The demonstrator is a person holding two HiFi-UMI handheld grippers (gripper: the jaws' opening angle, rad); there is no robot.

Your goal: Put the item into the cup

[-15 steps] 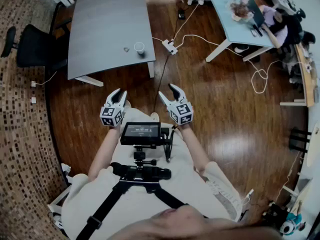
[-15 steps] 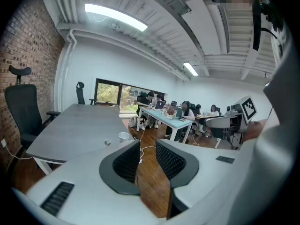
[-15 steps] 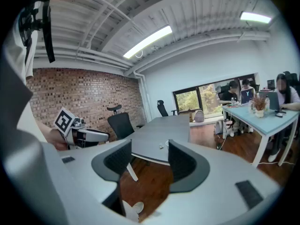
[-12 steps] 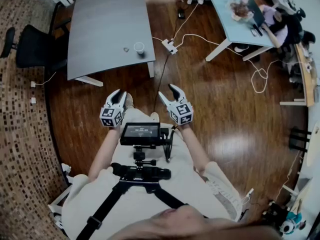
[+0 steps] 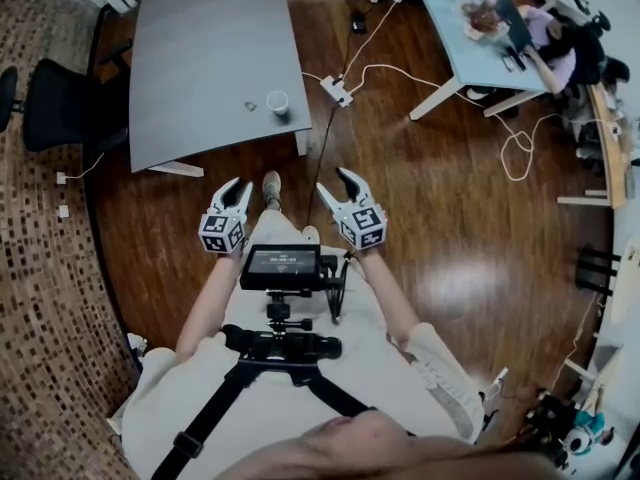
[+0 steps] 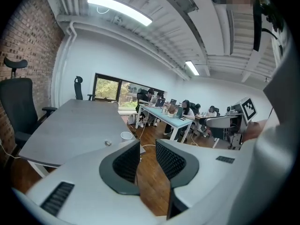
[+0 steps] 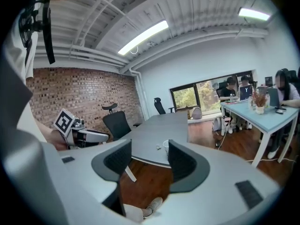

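Small pale item [image 5: 250, 105] lying just beside white paper cup [image 5: 278, 101] on grey table [image 5: 200, 48], your left gripper [image 5: 240, 185] and right gripper [image 5: 335, 181] held out side by side, well short of them, jaws parted, empty.

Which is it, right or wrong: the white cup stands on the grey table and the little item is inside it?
Wrong in one part. The white cup does stand on the grey table, but the little item is not inside it: it lies on the table beside the cup, a bit apart. The head view shows this.
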